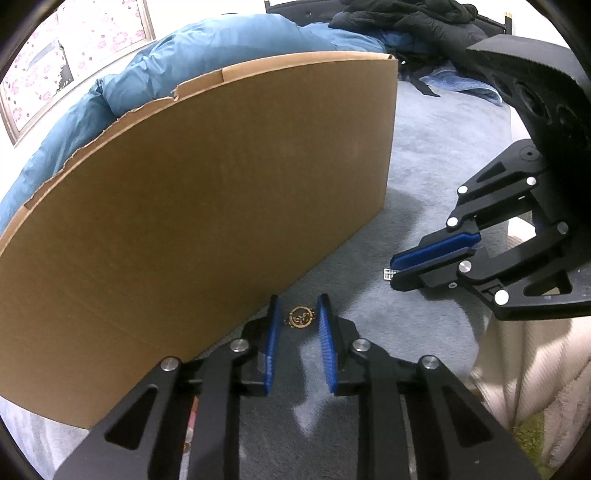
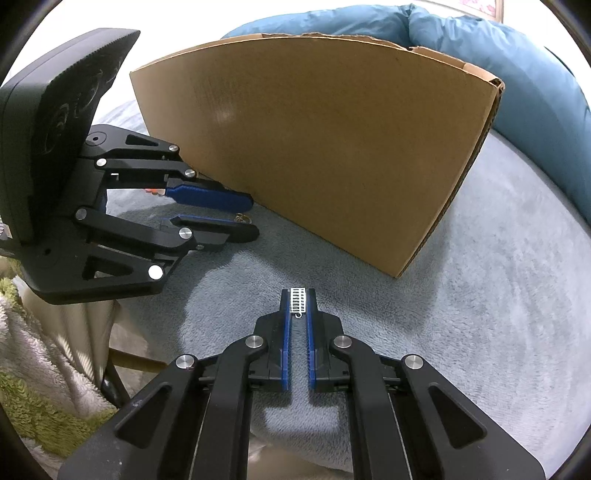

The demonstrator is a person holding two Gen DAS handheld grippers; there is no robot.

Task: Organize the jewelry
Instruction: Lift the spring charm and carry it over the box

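Note:
A round gold earring [image 1: 301,317] lies on the grey-blue fleece blanket [image 1: 424,177] between the tips of my left gripper [image 1: 298,306], which is open around it and not touching it. It also shows in the right wrist view [image 2: 242,218] between the left gripper's fingers [image 2: 221,197]. My right gripper [image 2: 298,295] is shut on a small silver ladder-shaped earring [image 2: 298,300], held at its fingertips just above the blanket [image 2: 480,314]. In the left wrist view the right gripper [image 1: 397,271] shows with the silver earring [image 1: 388,274] poking out at its tips.
A tall cardboard box [image 1: 207,206] stands on the blanket just beyond both grippers; it also shows in the right wrist view [image 2: 332,140]. A blue duvet [image 1: 221,40] lies behind it. Black clothing [image 1: 413,18] lies at the far right. A white towel [image 2: 44,350] hangs at the bed edge.

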